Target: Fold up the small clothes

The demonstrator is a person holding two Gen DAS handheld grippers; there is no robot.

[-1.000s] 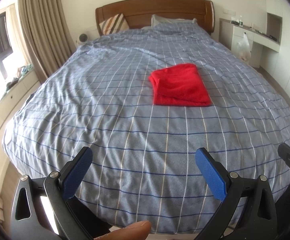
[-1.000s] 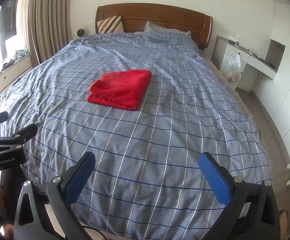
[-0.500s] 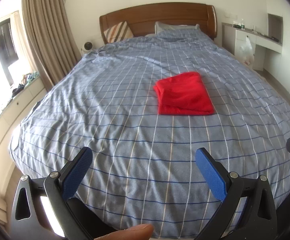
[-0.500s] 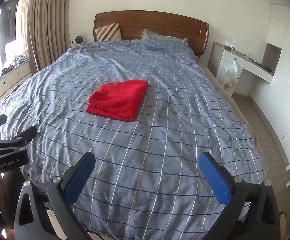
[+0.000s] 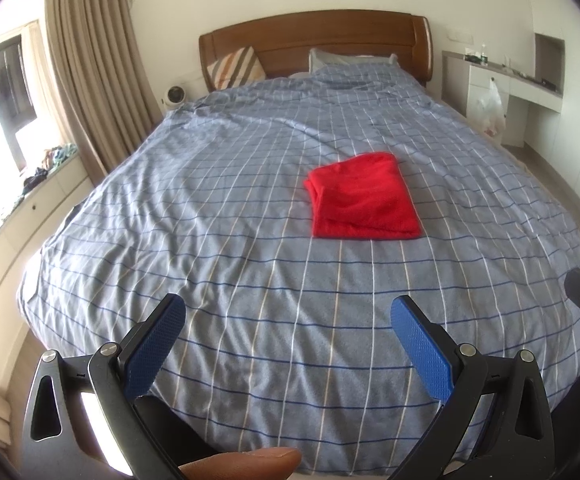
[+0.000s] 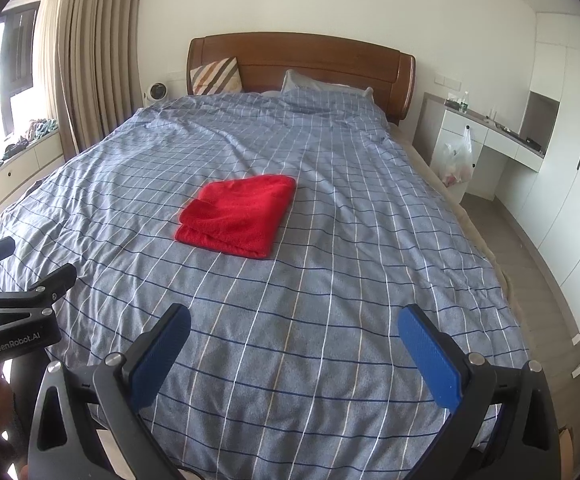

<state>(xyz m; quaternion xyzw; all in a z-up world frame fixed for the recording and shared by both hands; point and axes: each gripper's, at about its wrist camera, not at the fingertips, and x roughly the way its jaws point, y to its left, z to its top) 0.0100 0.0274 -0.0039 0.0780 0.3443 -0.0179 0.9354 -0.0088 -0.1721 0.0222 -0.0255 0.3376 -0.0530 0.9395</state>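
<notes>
Cloth [image 5: 363, 200] (red, folded) | long axis twd headboard [image 5: 313, 34] | hand-held grippers wide apart, empty

You are looking down your left gripper [image 5: 288, 320] at a big bed [image 5: 250, 280]. Its two blue fingers [image 5: 154, 350] are spread wide apart, with nothing between them, over the near end of the bed. The bed has a blue cover with a grid of lines. A red cloth [image 5: 363, 202] lies folded flat on the cover, in the middle and a bit to the right, well away from the fingers. A wooden headboard [image 5: 317, 36] stands at the far end with a stripy pillow [image 5: 236, 68] leaning on it. A brown curtain [image 5: 98, 80] hangs on the left. Your fingertip [image 5: 246, 465] shows at the bottom edge.
</notes>
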